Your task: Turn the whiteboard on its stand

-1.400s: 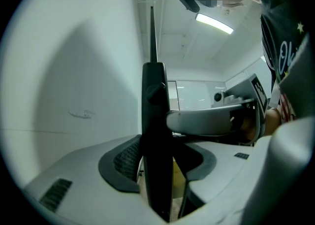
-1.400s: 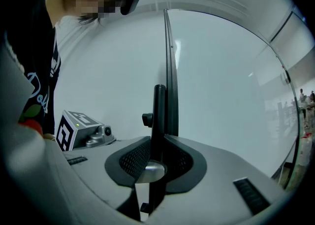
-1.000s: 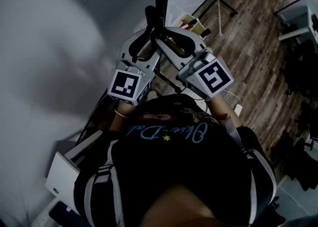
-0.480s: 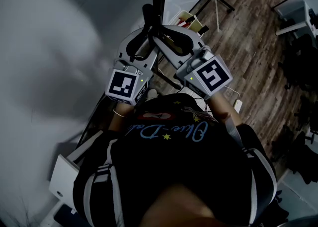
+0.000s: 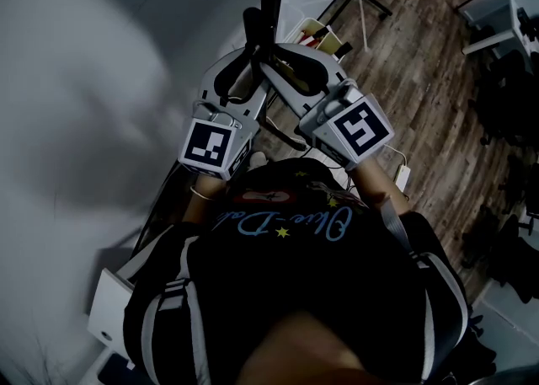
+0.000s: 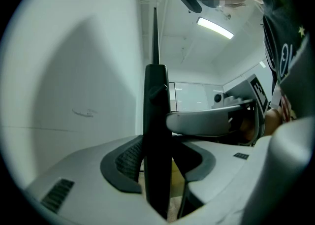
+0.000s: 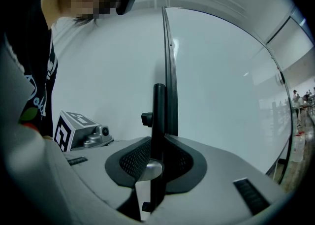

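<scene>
Wood-plank floor (image 5: 421, 97) is seen below. Nearest, the left gripper (image 6: 157, 170) and the right gripper (image 7: 156, 165) are each clamped on the black stand post (image 6: 156, 120). Just behind it, the whiteboard (image 7: 221, 96) is seen upright, edge-on.
</scene>
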